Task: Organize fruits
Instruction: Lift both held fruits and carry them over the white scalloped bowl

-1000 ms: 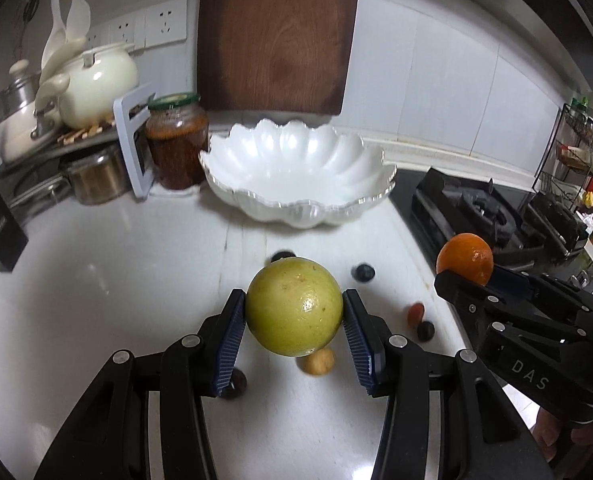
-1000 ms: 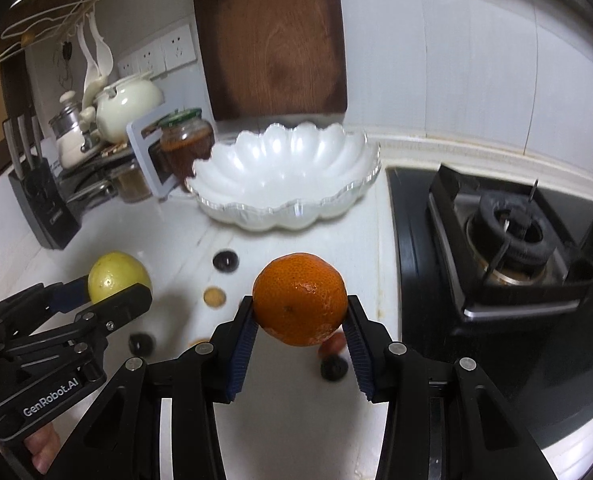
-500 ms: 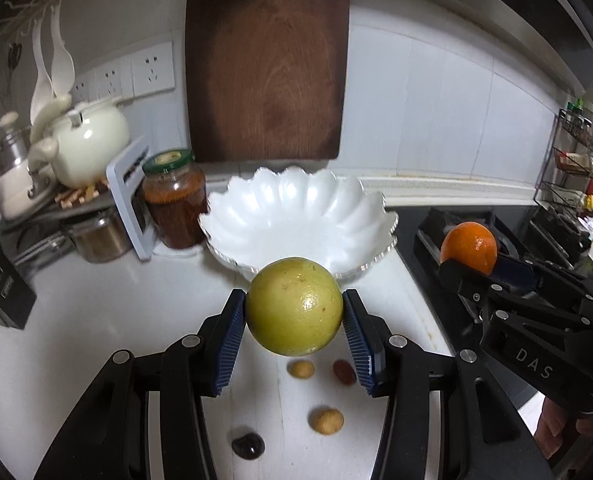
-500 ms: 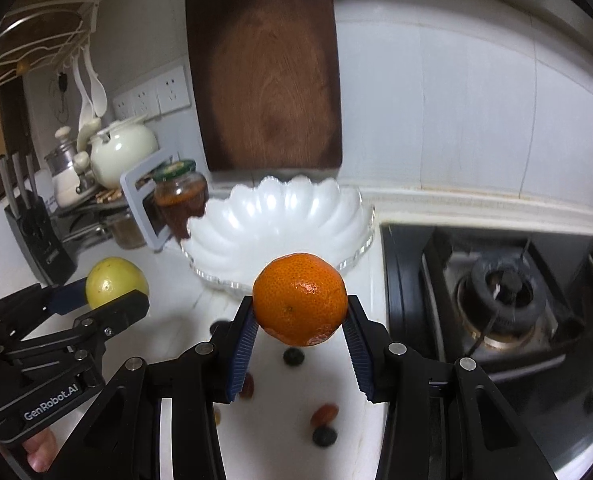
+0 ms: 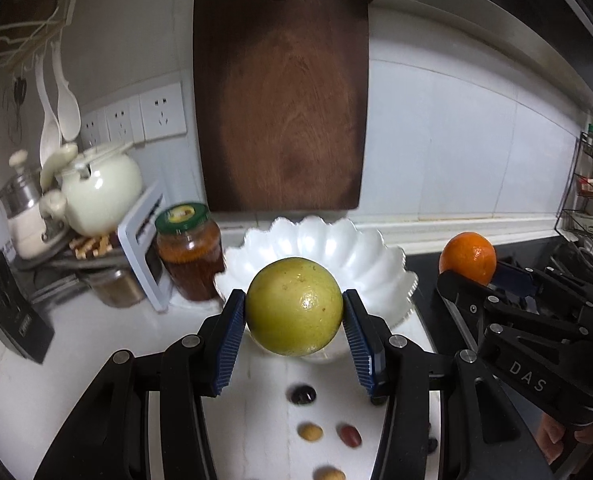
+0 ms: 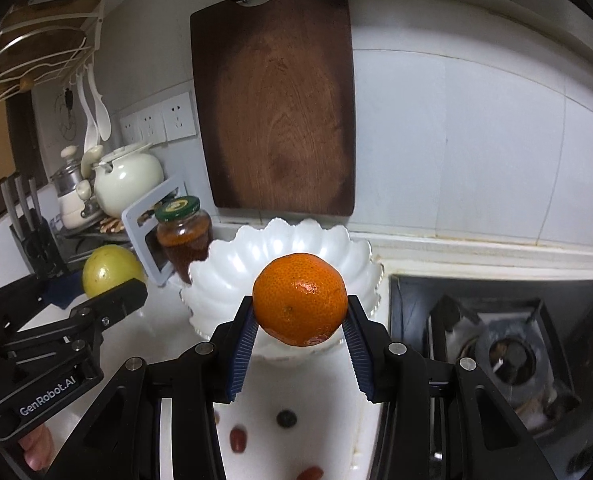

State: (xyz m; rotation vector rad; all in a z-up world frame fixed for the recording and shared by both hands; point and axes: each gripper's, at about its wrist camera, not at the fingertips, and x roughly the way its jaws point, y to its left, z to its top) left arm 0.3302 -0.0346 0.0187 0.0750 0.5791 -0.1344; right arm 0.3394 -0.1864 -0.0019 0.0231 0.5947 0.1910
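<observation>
My left gripper (image 5: pixel 294 308) is shut on a yellow-green citrus fruit (image 5: pixel 294 306), held in the air just in front of the white scalloped bowl (image 5: pixel 380 260). My right gripper (image 6: pixel 299 306) is shut on an orange (image 6: pixel 300 298), also held in front of the bowl (image 6: pixel 224 276). The bowl looks empty. The orange also shows at the right of the left wrist view (image 5: pixel 467 257), and the yellow-green fruit at the left of the right wrist view (image 6: pixel 110 270). Several small fruits lie on the white counter below: a dark one (image 5: pixel 302 395), a yellow one (image 5: pixel 310 432), a red one (image 5: pixel 349 435).
A jar with a green lid (image 5: pixel 188 252) and a white rack (image 5: pixel 142 264) stand left of the bowl, with a teapot (image 5: pixel 100 188) and pots behind. A wooden cutting board (image 5: pixel 280 96) leans on the wall. A gas stove (image 6: pixel 504 344) is at the right.
Both grippers have risen and moved toward the bowl with their fruits still held. The small fruits on the counter now sit lower in both views.
</observation>
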